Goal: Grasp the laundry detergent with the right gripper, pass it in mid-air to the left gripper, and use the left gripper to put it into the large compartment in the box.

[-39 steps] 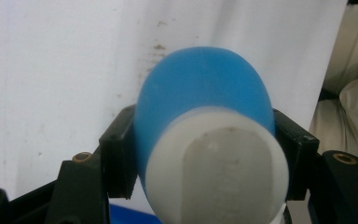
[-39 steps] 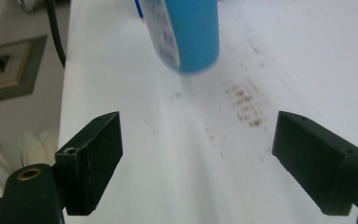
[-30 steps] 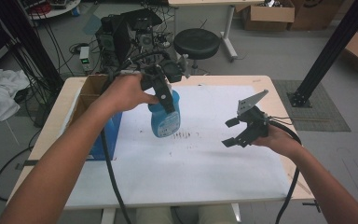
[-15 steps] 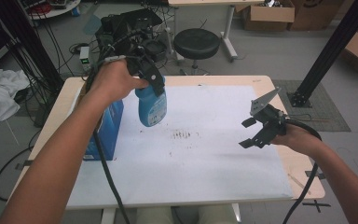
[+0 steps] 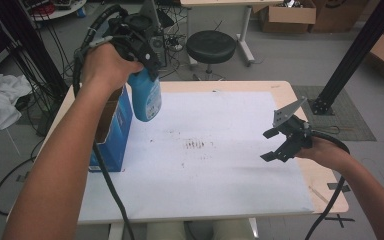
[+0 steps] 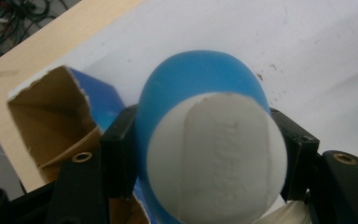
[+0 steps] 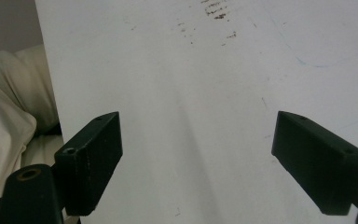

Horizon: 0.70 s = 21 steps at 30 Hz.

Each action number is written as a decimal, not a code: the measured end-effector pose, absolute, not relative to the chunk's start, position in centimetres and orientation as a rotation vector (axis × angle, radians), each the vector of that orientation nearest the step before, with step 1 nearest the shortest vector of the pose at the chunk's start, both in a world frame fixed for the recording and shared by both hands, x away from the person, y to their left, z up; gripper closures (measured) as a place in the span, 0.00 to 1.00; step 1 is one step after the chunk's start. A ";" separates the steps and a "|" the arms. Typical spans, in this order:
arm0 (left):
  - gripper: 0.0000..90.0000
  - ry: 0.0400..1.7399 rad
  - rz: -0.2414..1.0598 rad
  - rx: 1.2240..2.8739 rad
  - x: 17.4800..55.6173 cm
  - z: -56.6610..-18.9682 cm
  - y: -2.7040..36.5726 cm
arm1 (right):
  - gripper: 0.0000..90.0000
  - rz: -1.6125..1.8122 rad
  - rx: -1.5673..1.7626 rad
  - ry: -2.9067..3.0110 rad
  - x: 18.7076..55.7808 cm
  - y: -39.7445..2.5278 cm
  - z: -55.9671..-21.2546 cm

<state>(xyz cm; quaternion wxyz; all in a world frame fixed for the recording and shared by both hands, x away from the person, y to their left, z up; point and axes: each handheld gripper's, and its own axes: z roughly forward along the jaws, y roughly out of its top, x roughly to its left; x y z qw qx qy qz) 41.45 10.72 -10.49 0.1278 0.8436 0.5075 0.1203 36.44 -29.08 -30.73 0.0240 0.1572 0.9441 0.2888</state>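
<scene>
Right hand-held gripper is held spread and empty low over the white tabletop. Farther off, the blue bottle with a white cap is pinched by the left hand-held gripper in the air, just above the open blue box. Step judged: carrying; next, lowering upright into the box opening is called for.

No legible text, label, brand or number in any view. White cap of the blue bottle carries raised lettering, too blurred to read.
</scene>
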 end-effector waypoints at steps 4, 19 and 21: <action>0.42 1.568 0.389 2.395 41.2 -9.4 11.8 | 0.18 0.902 0.478 2.918 36.5 -29.2 -30.5; 0.42 1.831 0.480 2.205 39.8 -7.5 17.0 | 0.18 0.897 0.470 2.915 36.4 -30.1 -30.2; 0.42 1.854 0.487 2.190 39.7 -7.4 17.6 | 0.18 0.892 0.465 2.915 36.3 -30.3 -30.0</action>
